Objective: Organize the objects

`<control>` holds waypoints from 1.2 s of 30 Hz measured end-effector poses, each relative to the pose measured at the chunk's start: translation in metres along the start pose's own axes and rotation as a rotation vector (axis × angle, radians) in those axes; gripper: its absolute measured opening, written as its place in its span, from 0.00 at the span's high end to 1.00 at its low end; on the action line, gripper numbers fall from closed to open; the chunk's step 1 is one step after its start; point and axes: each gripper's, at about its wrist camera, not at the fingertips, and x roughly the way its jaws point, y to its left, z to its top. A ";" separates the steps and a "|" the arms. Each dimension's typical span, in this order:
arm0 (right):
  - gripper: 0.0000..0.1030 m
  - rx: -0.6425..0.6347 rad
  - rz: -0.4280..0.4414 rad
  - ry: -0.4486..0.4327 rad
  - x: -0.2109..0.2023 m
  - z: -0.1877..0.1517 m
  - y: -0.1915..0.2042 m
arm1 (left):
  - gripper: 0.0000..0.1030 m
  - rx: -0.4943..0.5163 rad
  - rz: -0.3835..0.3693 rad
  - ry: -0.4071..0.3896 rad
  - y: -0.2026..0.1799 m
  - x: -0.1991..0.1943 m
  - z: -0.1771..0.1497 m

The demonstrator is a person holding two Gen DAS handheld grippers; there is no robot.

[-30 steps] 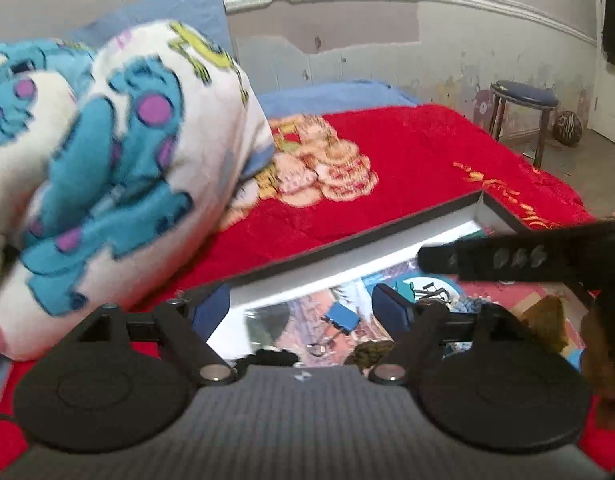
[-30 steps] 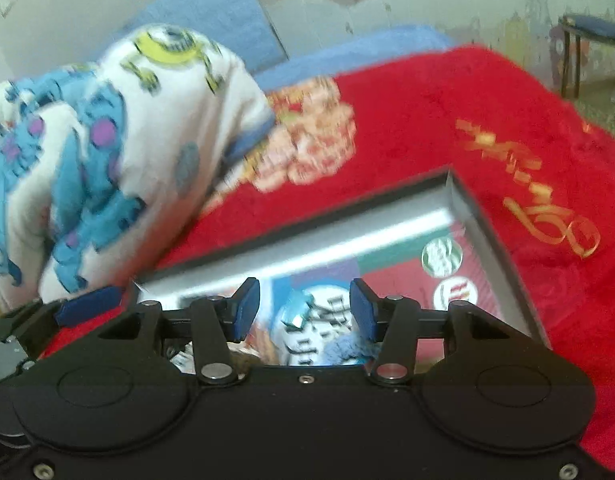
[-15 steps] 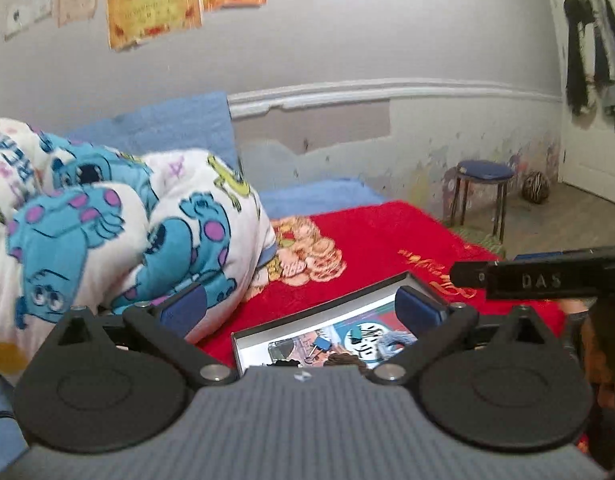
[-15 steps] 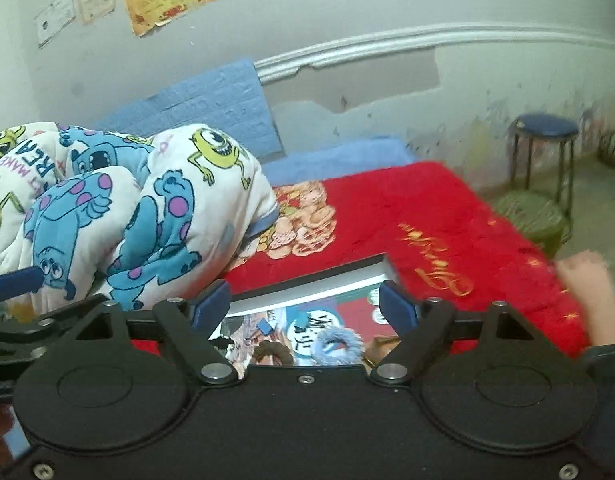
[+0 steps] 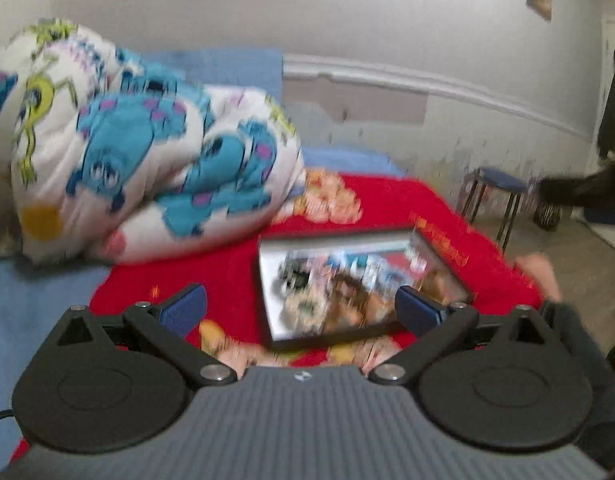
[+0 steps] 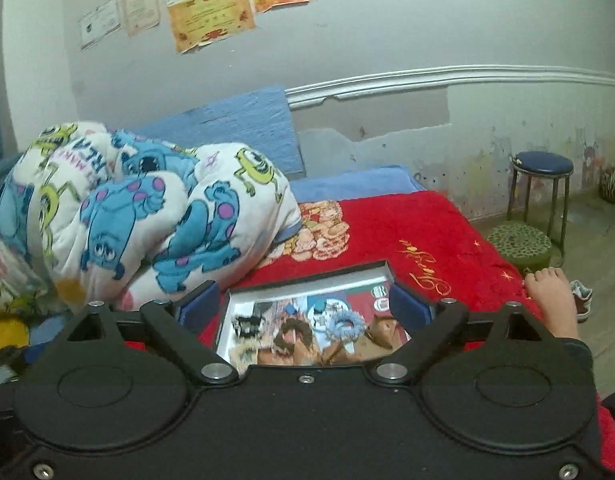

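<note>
1. Both grippers are pulling back and up from the tray (image 6: 307, 276), which now looks smaller, low in the frame.
2. Left gripper (image 5: 301, 308) is standing wide apart, nothing between its pads; right gripper (image 6: 305, 308) is opening, also empty.
3. Small items, a blue scrunchie (image 6: 345, 322) among them, are lying in the tray on the red blanket (image 6: 407, 224).
4. Judging by this, steadying before approaching again seems wise: the left view is blurring.

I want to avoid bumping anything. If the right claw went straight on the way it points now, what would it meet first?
Probably the shallow box on the red blanket, likely among the small items inside it. The right claw is opening, nothing between its jaws; depth is uncertain.
</note>
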 end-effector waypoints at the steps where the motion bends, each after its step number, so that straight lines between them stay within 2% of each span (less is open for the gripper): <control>1: 0.10 -0.016 0.000 0.004 -0.005 -0.004 0.001 | 0.00 0.005 0.006 0.012 0.001 0.004 -0.007; 6: 0.07 -0.068 -0.010 0.020 -0.014 -0.037 -0.004 | 0.00 0.006 0.029 0.061 0.007 0.026 -0.044; 9: 0.06 -0.052 -0.036 0.049 -0.006 -0.056 -0.012 | 0.00 0.034 0.050 0.058 0.007 0.037 -0.056; 12: 0.05 -0.025 -0.059 0.071 0.005 -0.076 -0.022 | 0.00 0.041 0.048 0.067 0.011 0.051 -0.063; 17: 0.05 -0.056 -0.097 0.113 0.041 -0.096 -0.030 | 0.00 0.017 0.022 0.117 0.012 0.073 -0.076; 21: 0.05 -0.052 -0.099 0.154 0.071 -0.106 -0.034 | 0.00 0.061 0.001 0.130 0.001 0.095 -0.075; 26: 0.05 -0.002 -0.093 0.179 0.103 -0.114 -0.042 | 0.00 0.041 -0.022 0.115 -0.009 0.119 -0.067; 28: 0.05 0.061 -0.100 0.181 0.112 -0.120 -0.051 | 0.00 0.027 -0.026 0.136 -0.008 0.124 -0.071; 31: 0.06 0.166 -0.156 0.206 0.122 -0.131 -0.063 | 0.00 0.000 -0.019 0.164 -0.006 0.122 -0.079; 34: 0.06 0.146 -0.219 0.201 0.125 -0.133 -0.063 | 0.00 -0.027 -0.088 0.210 -0.006 0.119 -0.076; 36: 0.06 0.089 -0.222 0.188 0.123 -0.134 -0.057 | 0.00 -0.031 -0.086 0.220 -0.007 0.117 -0.077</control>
